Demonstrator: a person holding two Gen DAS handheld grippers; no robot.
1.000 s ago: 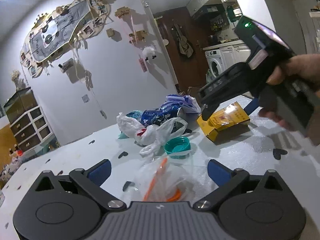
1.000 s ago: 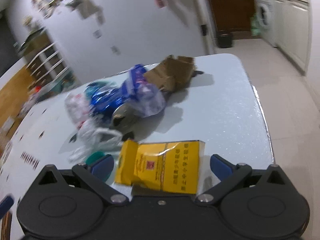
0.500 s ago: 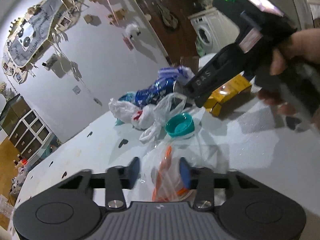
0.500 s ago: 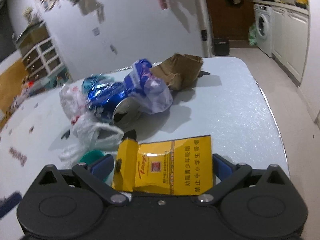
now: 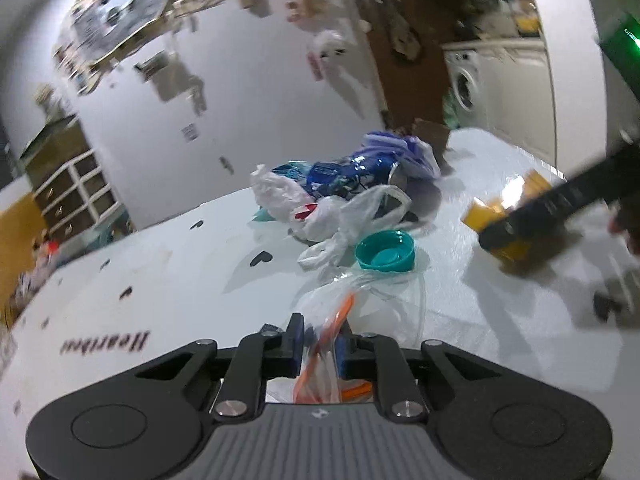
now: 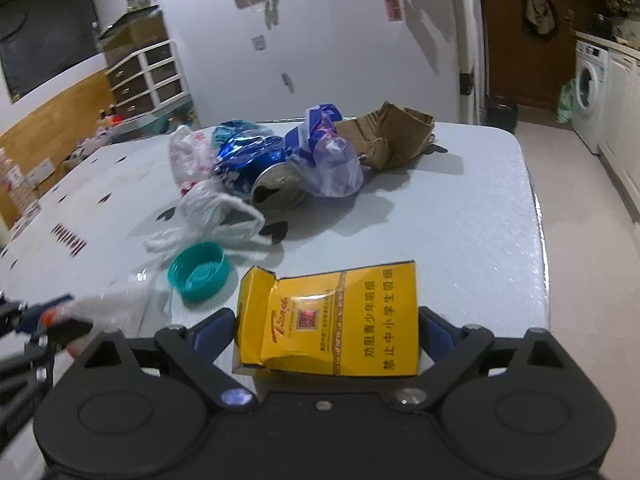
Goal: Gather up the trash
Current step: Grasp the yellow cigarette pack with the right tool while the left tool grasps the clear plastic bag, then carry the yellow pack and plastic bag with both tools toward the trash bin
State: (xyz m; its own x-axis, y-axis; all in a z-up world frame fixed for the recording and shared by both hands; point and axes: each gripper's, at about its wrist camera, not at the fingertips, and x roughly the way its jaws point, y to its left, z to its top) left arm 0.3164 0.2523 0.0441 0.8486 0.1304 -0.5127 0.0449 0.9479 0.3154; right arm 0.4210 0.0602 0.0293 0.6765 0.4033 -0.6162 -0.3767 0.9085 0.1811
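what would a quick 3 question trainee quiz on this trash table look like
1. True or false: the left claw has a clear plastic bag between its fingers.
2. Which item sits between the right claw fingers? A) crushed blue can B) yellow cigarette pack C) torn cardboard
3. Fill in: the teal bottle cap lies with its open side facing ____.

Key
1. True; its jaws are closing on the bag.
2. B, the yellow cigarette pack; the jaws are closing around it.
3. Up.
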